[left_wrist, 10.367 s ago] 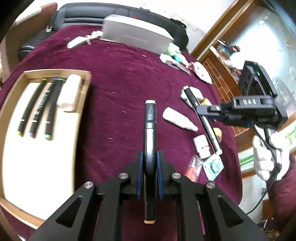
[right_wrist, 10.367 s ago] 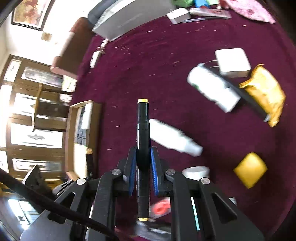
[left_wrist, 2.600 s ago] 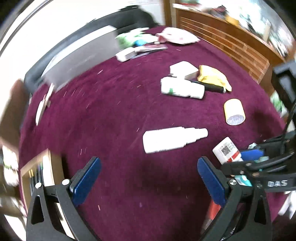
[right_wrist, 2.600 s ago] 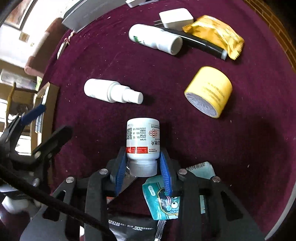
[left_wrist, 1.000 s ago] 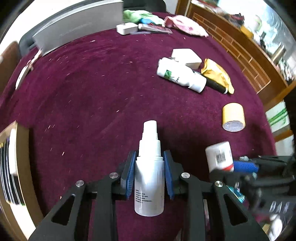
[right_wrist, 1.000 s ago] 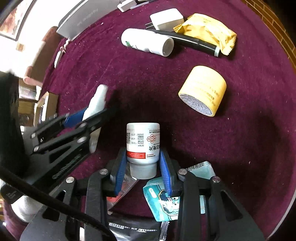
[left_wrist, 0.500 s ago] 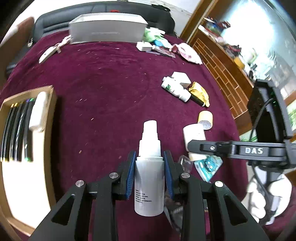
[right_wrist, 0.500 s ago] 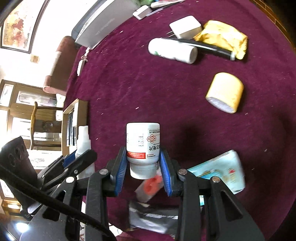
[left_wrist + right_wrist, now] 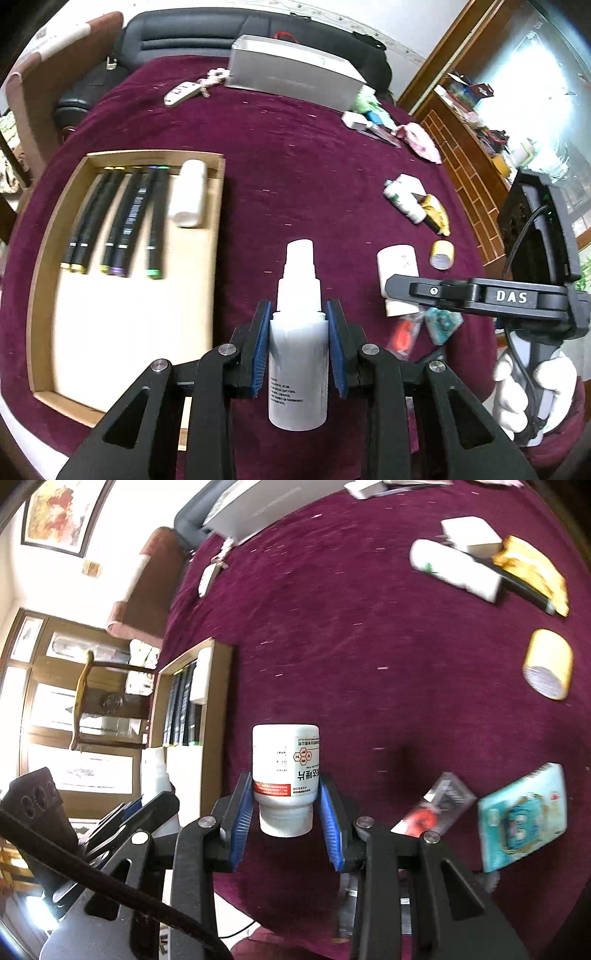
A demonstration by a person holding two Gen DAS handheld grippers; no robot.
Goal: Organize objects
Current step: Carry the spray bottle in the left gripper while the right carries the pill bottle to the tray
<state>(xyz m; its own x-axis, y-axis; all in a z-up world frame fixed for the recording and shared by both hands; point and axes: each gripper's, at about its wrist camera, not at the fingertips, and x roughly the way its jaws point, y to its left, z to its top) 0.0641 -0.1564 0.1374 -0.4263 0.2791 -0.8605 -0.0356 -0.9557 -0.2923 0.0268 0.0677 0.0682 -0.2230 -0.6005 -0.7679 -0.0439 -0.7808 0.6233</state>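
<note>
Spray bottle [image 9: 298,354] between L gripper [image 9: 298,347] pads

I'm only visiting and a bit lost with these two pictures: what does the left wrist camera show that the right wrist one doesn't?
Only the left wrist view shows the gloved hand holding the right gripper, and the markers laid out clearly in the wooden tray.

Only the right wrist view shows the framed picture and the pill bottle's printed label.

Both show the tray, the spray bottle held in the left gripper, and the yellow jar.
</note>
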